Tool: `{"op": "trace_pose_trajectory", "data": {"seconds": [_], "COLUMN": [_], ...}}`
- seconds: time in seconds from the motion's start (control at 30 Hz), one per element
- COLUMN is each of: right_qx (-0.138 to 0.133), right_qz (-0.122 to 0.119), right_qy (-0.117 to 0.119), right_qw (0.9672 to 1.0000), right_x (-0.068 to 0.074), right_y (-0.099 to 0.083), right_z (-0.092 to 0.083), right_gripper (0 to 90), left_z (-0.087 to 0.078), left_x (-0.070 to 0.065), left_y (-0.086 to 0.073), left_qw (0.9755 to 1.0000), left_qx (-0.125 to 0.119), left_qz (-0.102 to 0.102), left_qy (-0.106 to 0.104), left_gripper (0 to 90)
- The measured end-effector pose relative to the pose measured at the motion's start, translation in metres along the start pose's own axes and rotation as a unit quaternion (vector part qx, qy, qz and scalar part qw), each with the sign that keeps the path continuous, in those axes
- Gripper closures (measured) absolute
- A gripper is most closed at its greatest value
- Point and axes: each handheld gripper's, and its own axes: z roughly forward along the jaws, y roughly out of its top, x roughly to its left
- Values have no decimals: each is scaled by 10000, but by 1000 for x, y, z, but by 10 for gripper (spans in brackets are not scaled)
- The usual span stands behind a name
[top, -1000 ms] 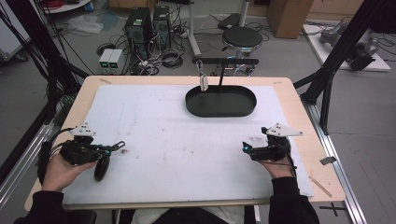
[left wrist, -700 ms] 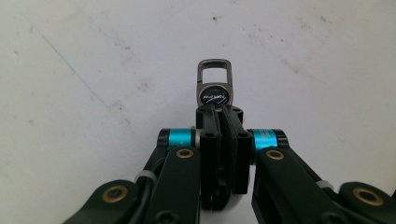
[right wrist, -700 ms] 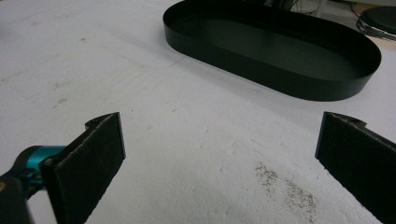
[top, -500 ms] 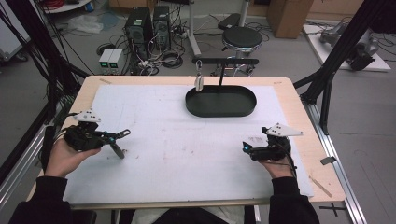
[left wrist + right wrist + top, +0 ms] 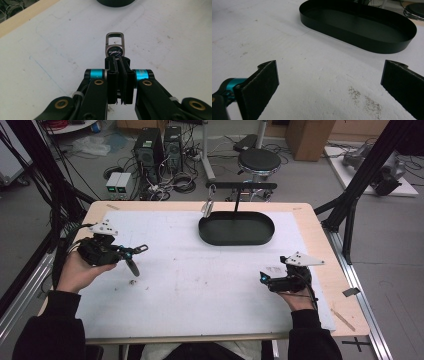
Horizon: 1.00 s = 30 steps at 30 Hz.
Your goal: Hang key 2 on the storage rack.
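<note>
At near right of table (image 5: 320,225), right gripper (image 5: 267,281) rests low, jaws spread wide, empty. At left, raised off mat, left gripper (image 5: 119,62) pinches key fob (image 5: 115,46) by its lower edge only; thin bite could let it twist or drop. Far centre: black oval tray (image 5: 387,45), hanger stand (image 5: 235,190) behind.

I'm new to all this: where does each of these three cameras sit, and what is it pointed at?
High view: above the person's side, looking forward and down on the white table; both forearms, left gripper, right gripper.
Left gripper view: rides that gripper, looking along shut jaws clamping a small metal keyring clip.
Right gripper view: along open jaws toward the black oval metal tray.
Shared: the tray.
</note>
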Motion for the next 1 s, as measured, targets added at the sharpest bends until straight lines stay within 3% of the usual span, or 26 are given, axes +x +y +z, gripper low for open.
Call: {"op": "trace_pose_trajectory", "data": {"seconds": [0.53,0.63,1.0], "right_qx": [15,18,34], "right_qz": [17,20,-9], "right_qy": [14,10,17], "right_qw": [10000,10000,10000], "right_x": [0,1,0], "right_y": [0,0,0], "right_z": [1,1,1], "right_gripper": [6,6,6], "left_z": [6,9,22], "left_x": [2,3,1], "left_y": [41,51,81], "left_qw": [9996,9995,9989], "left_qx": [-101,-161,-97], "left_qz": [248,271,463], "left_qy": [72,5,-5], "left_gripper": [858,857,858]}}
